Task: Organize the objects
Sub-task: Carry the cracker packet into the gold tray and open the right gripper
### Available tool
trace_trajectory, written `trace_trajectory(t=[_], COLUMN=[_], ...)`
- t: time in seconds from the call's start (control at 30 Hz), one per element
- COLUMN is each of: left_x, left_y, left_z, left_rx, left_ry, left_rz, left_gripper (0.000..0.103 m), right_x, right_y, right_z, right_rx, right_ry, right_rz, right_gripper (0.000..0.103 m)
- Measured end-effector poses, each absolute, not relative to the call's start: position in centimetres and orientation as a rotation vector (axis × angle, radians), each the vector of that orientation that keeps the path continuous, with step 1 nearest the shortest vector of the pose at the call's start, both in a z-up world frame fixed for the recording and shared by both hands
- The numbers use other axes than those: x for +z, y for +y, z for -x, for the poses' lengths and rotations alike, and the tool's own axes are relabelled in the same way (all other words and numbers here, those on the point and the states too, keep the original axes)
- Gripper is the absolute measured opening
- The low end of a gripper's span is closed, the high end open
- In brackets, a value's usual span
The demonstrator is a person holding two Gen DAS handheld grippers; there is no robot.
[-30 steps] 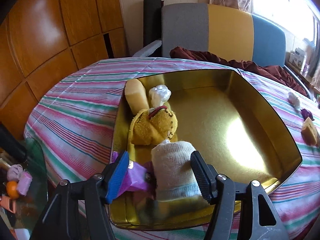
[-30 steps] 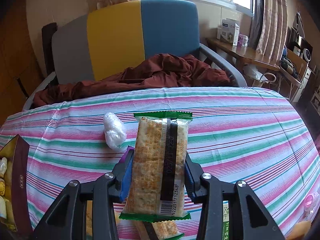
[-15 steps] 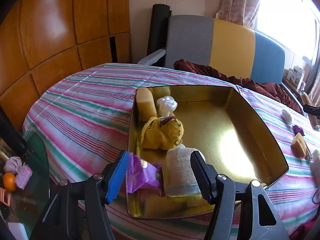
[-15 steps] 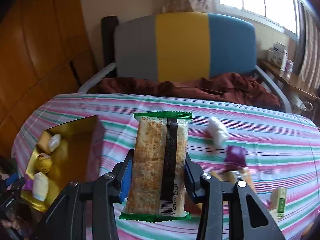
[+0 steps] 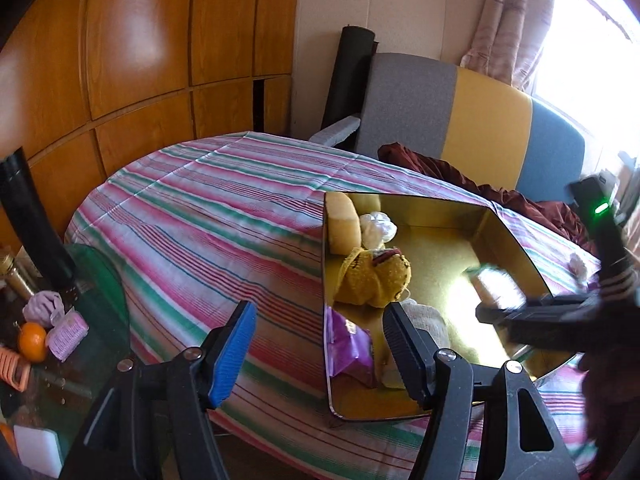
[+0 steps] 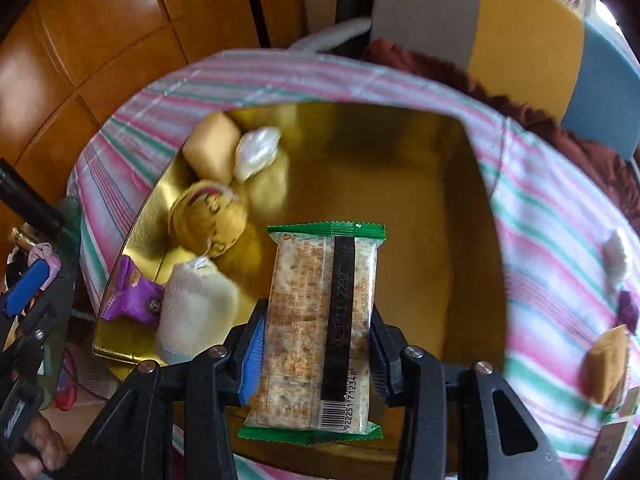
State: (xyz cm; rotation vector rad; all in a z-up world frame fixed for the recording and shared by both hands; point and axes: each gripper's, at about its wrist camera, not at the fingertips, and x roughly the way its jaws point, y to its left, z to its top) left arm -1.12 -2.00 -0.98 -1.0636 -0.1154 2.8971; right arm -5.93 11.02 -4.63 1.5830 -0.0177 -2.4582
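Note:
A gold tin tray (image 5: 516,240) (image 6: 460,216) sits on the striped table. It holds a bread roll (image 5: 342,222), a white wrapped ball (image 5: 378,228), a yellow plush toy (image 5: 372,276) (image 6: 208,220), a white rolled cloth (image 6: 196,308) and a purple packet (image 5: 348,344) (image 6: 132,296). My right gripper (image 6: 316,332) is shut on a green-edged cracker pack (image 6: 320,320) and holds it above the tray's middle; it also shows in the left wrist view (image 5: 540,312). My left gripper (image 5: 320,340) is open and empty, over the tray's near left edge.
The striped tablecloth (image 5: 200,220) covers a round table. A brown cake piece (image 6: 604,364), a white ball (image 6: 616,256) and a purple wrapper (image 6: 628,308) lie right of the tray. A grey, yellow and blue chair (image 5: 460,120) stands behind. A glass side table (image 5: 60,340) with clutter is at left.
My right gripper has swung left with the cracker pack, from over the table to above the tray. My left gripper has pulled back and left, away from the rolled cloth.

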Motion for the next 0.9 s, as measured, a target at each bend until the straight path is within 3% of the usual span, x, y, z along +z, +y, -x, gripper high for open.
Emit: trace_trajectory(t=[0.17, 0.33, 0.9], left_x=[-0.8, -0.9, 0.6], left_y=[-2.8, -2.5, 2.0], left_z=[0.9, 0.7, -0.3], left_rx=[2.905, 2.89, 2.809], left_ry=[-0.151, -0.13, -0.007], left_rz=[1.044, 1.039, 1.012], left_gripper=[0.07, 0.071, 0.079], right_x=[-6.4, -5.1, -1.2], right_y=[9.2, 10.6, 17.7], right_z=[6.1, 5.0, -1.6], right_rx=[-2.287, -2.352, -2.663], right_ry=[-0.215, -0.292, -0.209], right_rz=[-1.612, -1.543, -1.388], right_gripper=[0.045, 0.046, 0.049])
